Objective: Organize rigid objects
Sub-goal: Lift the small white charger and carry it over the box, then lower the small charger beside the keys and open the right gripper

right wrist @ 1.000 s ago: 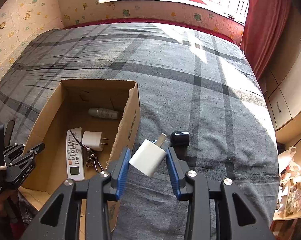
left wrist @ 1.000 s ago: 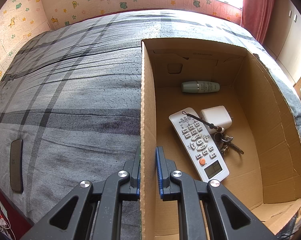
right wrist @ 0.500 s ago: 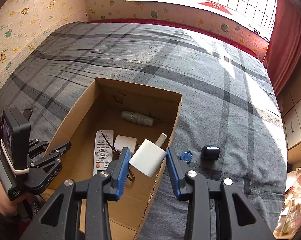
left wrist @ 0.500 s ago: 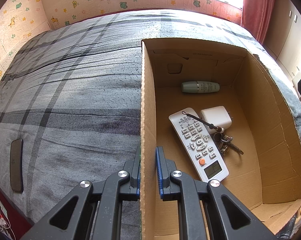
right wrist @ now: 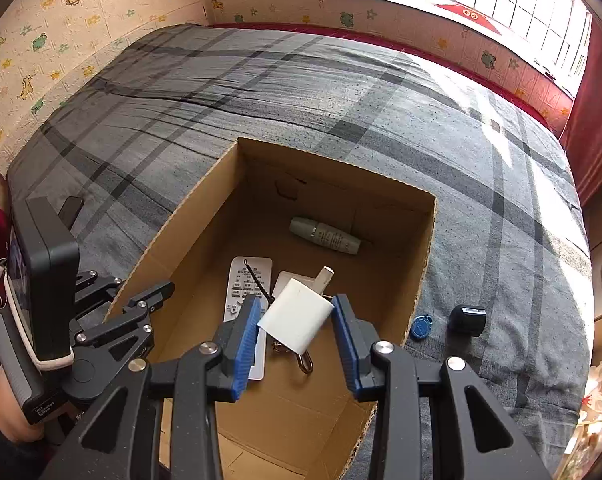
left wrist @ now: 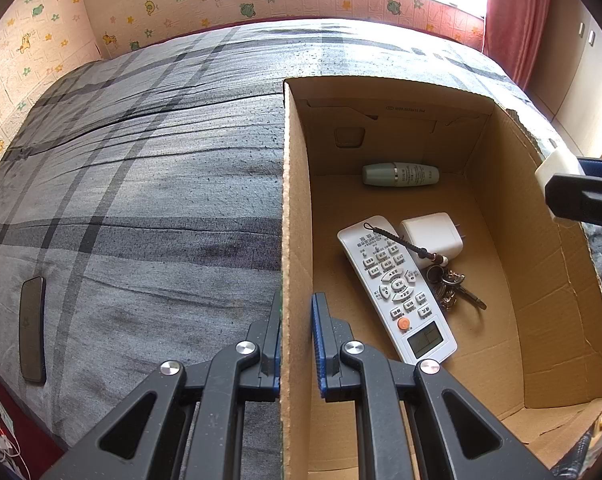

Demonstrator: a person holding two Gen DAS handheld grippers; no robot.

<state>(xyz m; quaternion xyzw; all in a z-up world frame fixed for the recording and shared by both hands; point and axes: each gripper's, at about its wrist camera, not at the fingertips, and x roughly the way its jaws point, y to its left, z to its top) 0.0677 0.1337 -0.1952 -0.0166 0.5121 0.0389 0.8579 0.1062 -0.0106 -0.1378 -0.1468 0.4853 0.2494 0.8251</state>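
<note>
An open cardboard box (left wrist: 297, 200) (right wrist: 425, 248) sits on the grey plaid bed. My left gripper (left wrist: 296, 324) is shut on the box's left wall, one finger on each side. My right gripper (right wrist: 296, 320) is shut on a white charger plug (right wrist: 299, 320) and holds it above the box's inside; in the left wrist view it shows at the right edge (left wrist: 557, 164). Inside the box lie a white remote (left wrist: 397, 288) (right wrist: 245, 284), another white charger (left wrist: 431, 236), a bunch of keys (left wrist: 453, 284) and a pale green bottle (left wrist: 399, 174) (right wrist: 325, 236).
On the bed right of the box lie a blue key fob (right wrist: 421, 326) and a small black object (right wrist: 467, 320). A dark phone (left wrist: 32, 328) rests on the bed at the left. A red curtain (right wrist: 597, 92) and cupboards stand on the right.
My right gripper has carried the white charger plug leftward, from over the bed beside the box to above the box's inside. My left gripper kept its hold on the box wall.
</note>
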